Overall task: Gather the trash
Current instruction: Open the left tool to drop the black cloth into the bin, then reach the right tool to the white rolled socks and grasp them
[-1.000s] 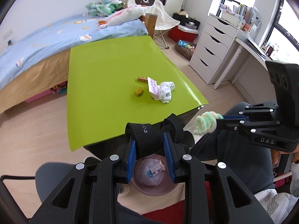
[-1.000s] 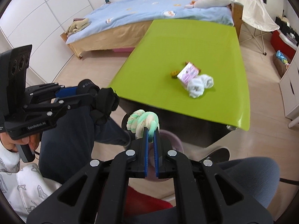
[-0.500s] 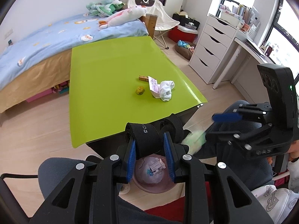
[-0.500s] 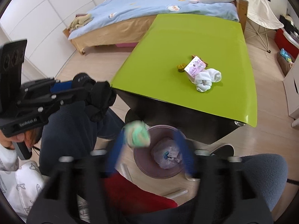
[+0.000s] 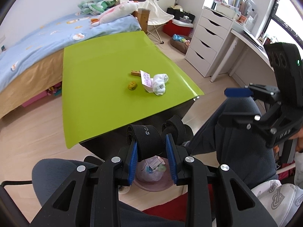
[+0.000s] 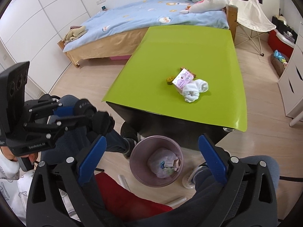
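Note:
My left gripper is shut on a rolled black sock and holds it above the mauve trash bin, below the table's near edge. My right gripper is open and empty above the same bin, which holds a plastic bag with scraps and a green-white bundle. On the green table lie a white sock bundle, a pink-white packet, a small yellow lump and a wooden clip.
A bed with a blue cover stands behind the table. White drawers and a desk stand to the right. The person's legs and a red mat flank the bin. A folding chair stands at the back.
My right gripper opened and let go of the green-white bundle, which fell into the bin. The left gripper kept hold of the black sock and barely moved.

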Action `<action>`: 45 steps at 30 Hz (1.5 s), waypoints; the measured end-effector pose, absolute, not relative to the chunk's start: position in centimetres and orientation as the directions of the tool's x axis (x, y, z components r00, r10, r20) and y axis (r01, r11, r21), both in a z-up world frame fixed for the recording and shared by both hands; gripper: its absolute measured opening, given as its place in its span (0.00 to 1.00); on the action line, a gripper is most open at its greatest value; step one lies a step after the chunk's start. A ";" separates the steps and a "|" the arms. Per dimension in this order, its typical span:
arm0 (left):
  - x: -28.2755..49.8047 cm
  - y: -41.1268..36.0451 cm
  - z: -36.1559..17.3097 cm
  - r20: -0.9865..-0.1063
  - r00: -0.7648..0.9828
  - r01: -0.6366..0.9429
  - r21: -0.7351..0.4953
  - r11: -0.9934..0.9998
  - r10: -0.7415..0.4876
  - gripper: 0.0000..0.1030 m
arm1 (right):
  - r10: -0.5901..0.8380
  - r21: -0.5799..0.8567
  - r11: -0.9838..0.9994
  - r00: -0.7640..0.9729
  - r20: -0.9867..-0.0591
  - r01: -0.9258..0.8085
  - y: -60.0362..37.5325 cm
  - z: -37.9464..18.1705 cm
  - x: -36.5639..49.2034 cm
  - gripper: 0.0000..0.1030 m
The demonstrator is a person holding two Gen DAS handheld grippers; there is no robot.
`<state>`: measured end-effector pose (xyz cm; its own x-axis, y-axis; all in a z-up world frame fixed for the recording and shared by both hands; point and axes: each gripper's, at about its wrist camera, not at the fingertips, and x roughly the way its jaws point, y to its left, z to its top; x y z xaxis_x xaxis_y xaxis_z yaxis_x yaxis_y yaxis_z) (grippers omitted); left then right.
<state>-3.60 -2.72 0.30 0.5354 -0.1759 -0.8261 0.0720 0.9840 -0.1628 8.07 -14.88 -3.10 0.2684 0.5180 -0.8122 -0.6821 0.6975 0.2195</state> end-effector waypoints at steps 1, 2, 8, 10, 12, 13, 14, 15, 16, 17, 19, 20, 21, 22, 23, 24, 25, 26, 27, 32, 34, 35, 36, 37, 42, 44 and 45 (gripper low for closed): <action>-3.6 -2.8 0.3 -0.827 0.533 0.075 -0.164 0.984 -0.178 0.27 | 0.517 0.218 0.701 0.274 -0.811 -0.679 -15.0 -3.0 8.1 0.94; -3.6 -2.9 0.3 -0.827 0.532 0.079 -0.165 0.983 -0.182 0.27 | 0.516 0.217 0.704 0.276 -0.811 -0.677 -15.1 -3.0 8.2 0.94; -3.5 -3.4 0.6 -0.825 0.532 0.104 -0.163 0.981 -0.193 0.28 | 0.513 0.219 0.720 0.292 -0.807 -0.659 -15.9 -2.7 8.6 0.94; -3.4 -3.6 0.6 -0.825 0.528 0.113 -0.166 0.980 -0.201 0.29 | 0.515 0.222 0.721 0.294 -0.805 -0.656 -16.1 -2.6 8.7 0.94; -3.3 -3.7 0.4 -0.826 0.524 0.121 -0.169 0.978 -0.207 0.31 | 0.515 0.223 0.722 0.294 -0.805 -0.654 -16.1 -2.6 8.7 0.94; -3.2 -3.8 0.3 -0.827 0.522 0.122 -0.171 0.978 -0.209 0.31 | 0.516 0.226 0.723 0.294 -0.804 -0.652 -16.2 -2.6 8.7 0.94; -3.2 -3.9 0.3 -0.825 0.523 0.125 -0.176 0.976 -0.216 0.31 | 0.517 0.227 0.725 0.296 -0.803 -0.650 -16.3 -2.5 8.7 0.94; -3.1 -3.9 0.2 -0.827 0.520 0.125 -0.177 0.976 -0.216 0.32 | 0.516 0.228 0.728 0.298 -0.803 -0.647 -16.4 -2.5 8.7 0.94; -3.0 -3.9 0.1 -0.828 0.518 0.124 -0.175 0.977 -0.214 0.37 | 0.517 0.230 0.728 0.298 -0.802 -0.645 -16.5 -2.5 8.8 0.94; -3.0 -3.9 0.0 -0.828 0.519 0.117 -0.175 0.978 -0.210 0.51 | 0.518 0.232 0.729 0.297 -0.802 -0.644 -16.5 -2.5 8.8 0.94; -2.9 -3.7 0.0 -0.826 0.525 0.103 -0.176 0.979 -0.204 0.59 | 0.517 0.231 0.730 0.298 -0.802 -0.643 -16.5 -2.5 8.9 0.95; -2.8 -3.7 -0.1 -0.828 0.527 0.093 -0.166 0.982 -0.190 0.71 | 0.518 0.233 0.730 0.297 -0.802 -0.643 -16.6 -2.5 8.9 0.95; -2.9 -3.5 0.0 -0.822 0.541 0.080 -0.160 0.984 -0.178 0.83 | 0.518 0.234 0.730 0.296 -0.803 -0.642 -16.6 -2.6 8.9 0.95; -2.9 -3.4 0.1 -0.817 0.549 0.076 -0.161 0.984 -0.176 0.84 | 0.517 0.233 0.731 0.296 -0.803 -0.642 -16.5 -2.6 8.9 0.96; -2.9 -3.2 0.2 -0.815 0.554 0.068 -0.159 0.985 -0.170 0.86 | 0.516 0.233 0.731 0.296 -0.804 -0.642 -16.5 -2.7 8.9 0.96; -2.8 -3.1 0.2 -0.816 0.554 0.061 -0.156 0.986 -0.163 0.89 | 0.517 0.235 0.730 0.294 -0.804 -0.641 -16.5 -2.7 8.9 0.96; -2.8 -2.9 0.2 -0.816 0.556 0.052 -0.155 0.987 -0.158 0.90 | 0.517 0.237 0.730 0.292 -0.804 -0.641 -16.5 -2.8 9.0 0.97; -2.7 -2.7 0.2 -0.816 0.558 0.041 -0.156 0.987 -0.152 0.92 | 0.518 0.238 0.728 0.289 -0.805 -0.642 -16.4 -2.8 9.0 0.97; -2.7 -2.6 0.2 -0.815 0.560 0.035 -0.156 0.987 -0.148 0.92 | 0.519 0.239 0.727 0.287 -0.805 -0.644 -16.3 -2.9 9.0 0.97; -2.6 -2.1 0.4 -0.812 0.569 0.006 -0.158 0.987 -0.133 0.92 | 0.521 0.246 0.726 0.280 -0.806 -0.642 -16.2 -3.0 9.1 0.97; -2.6 -1.8 0.5 -0.806 0.577 0.001 -0.158 0.987 -0.130 0.92 | 0.521 0.248 0.727 0.279 -0.807 -0.640 -16.3 -3.1 9.2 0.97; -2.5 -1.7 0.5 -0.803 0.581 0.001 -0.161 0.987 -0.132 0.92 | 0.522 0.251 0.727 0.278 -0.806 -0.639 -16.3 -3.2 9.2 0.97; -2.6 -1.6 0.5 -0.801 0.584 -0.001 -0.164 0.986 -0.133 0.92 | 0.523 0.253 0.728 0.277 -0.806 -0.637 -16.3 -3.2 9.2 0.97; -2.6 -1.6 0.5 -0.799 0.586 -0.002 -0.167 0.986 -0.134 0.92 | 0.523 0.255 0.729 0.276 -0.806 -0.635 -16.3 -3.2 9.3 0.97; -2.3 -1.4 0.5 -0.799 0.587 -0.011 -0.168 0.986 -0.130 0.93 | 0.527 0.268 0.735 0.274 -0.804 -0.623 -16.1 -3.2 10.0 0.97; -2.1 -1.3 0.5 -0.798 0.588 -0.013 -0.172 0.985 -0.131 0.93 | 0.525 0.268 0.742 0.284 -0.803 -0.614 -16.0 -3.1 10.6 0.97; -2.0 -1.2 0.5 -0.796 0.591 -0.014 -0.172 0.985 -0.131 0.93 | 0.524 0.268 0.745 0.287 -0.802 -0.611 -15.9 -3.1 10.8 0.97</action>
<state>-1.99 -1.23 0.55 0.5905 -0.1310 -0.7963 -0.0140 0.9849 -0.1724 10.83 -15.92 -3.07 0.2867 0.5241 -0.8019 -0.6114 0.7445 0.2680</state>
